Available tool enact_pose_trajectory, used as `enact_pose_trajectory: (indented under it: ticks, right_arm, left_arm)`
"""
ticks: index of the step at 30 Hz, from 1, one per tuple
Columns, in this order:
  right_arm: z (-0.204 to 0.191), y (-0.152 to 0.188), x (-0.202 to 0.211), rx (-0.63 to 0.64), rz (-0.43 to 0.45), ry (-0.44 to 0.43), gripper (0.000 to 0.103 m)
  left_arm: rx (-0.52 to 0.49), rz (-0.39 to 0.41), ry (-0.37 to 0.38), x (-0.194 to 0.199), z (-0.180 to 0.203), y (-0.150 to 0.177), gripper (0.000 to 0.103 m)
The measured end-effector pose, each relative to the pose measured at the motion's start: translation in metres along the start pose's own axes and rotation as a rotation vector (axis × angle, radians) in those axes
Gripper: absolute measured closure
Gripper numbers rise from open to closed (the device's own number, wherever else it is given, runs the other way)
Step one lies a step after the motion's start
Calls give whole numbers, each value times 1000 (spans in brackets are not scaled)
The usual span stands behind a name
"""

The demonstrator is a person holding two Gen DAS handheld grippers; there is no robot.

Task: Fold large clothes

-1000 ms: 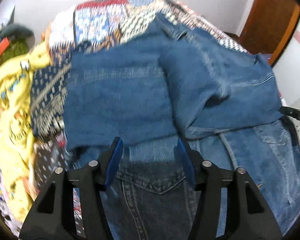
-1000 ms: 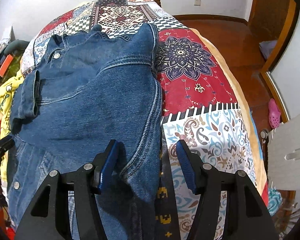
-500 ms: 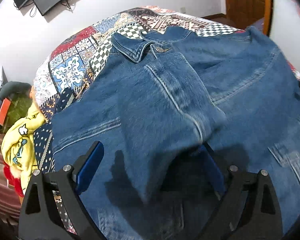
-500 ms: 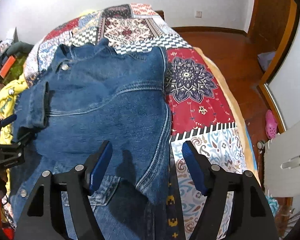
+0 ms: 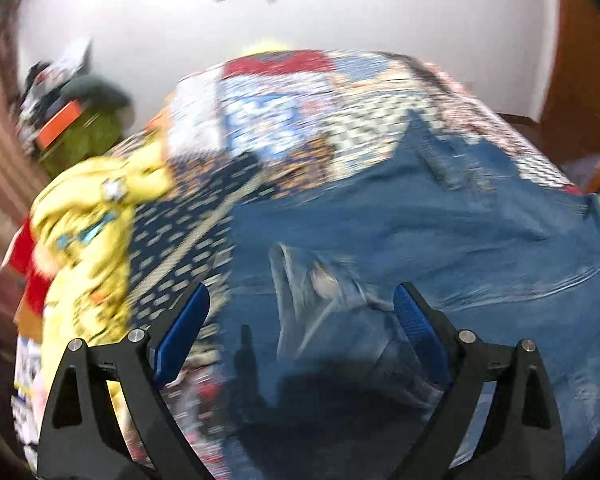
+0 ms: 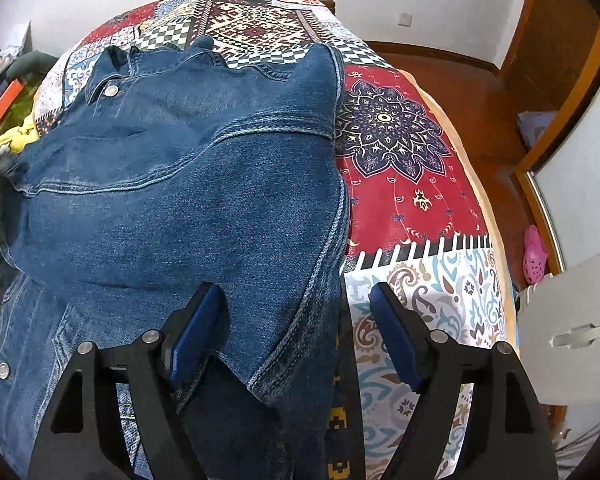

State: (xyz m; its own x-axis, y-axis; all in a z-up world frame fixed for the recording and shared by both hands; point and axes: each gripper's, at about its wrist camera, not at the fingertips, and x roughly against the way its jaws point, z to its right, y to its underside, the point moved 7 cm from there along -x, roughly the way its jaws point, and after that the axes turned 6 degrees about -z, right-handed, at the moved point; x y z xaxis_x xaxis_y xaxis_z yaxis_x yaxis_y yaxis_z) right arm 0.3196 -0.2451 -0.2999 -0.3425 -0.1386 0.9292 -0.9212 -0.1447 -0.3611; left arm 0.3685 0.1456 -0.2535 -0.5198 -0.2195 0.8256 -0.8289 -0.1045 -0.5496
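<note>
Swung leftward since half a second ago, my left gripper (image 5: 300, 320) now views, blurred, the denim jacket (image 5: 420, 240) and a yellow garment (image 5: 88, 232) at the left edge of the bed (image 5: 284, 120). Its jaws stand wide apart, holding nothing. My right gripper (image 6: 296, 328), jaws likewise apart, hovers over the folded sleeve at the jacket's right edge. The jacket lies on the patchwork bedspread (image 6: 400, 152), collar toward the far edge.
</note>
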Motion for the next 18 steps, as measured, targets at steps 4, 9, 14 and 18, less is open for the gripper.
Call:
enact_pose_trajectory:
  ticks: [4,9,14,18]
  right_arm:
    - [-3,1,1,-7,-2,7,28]
    - [-2,0,4,-24,-27,-29,28]
    - [0,-14,22,-52,-2,-93,28]
    - [6,-35,36,-72,39,-121,28]
  left_arm:
    - [10,-97,-80,-14,-50,40,9]
    - [14,-164,-56,-15,-74,75,9]
    - [80,-122,81,0,-78,56,9]
    - [122,-122,180,-9,-75,24,8]
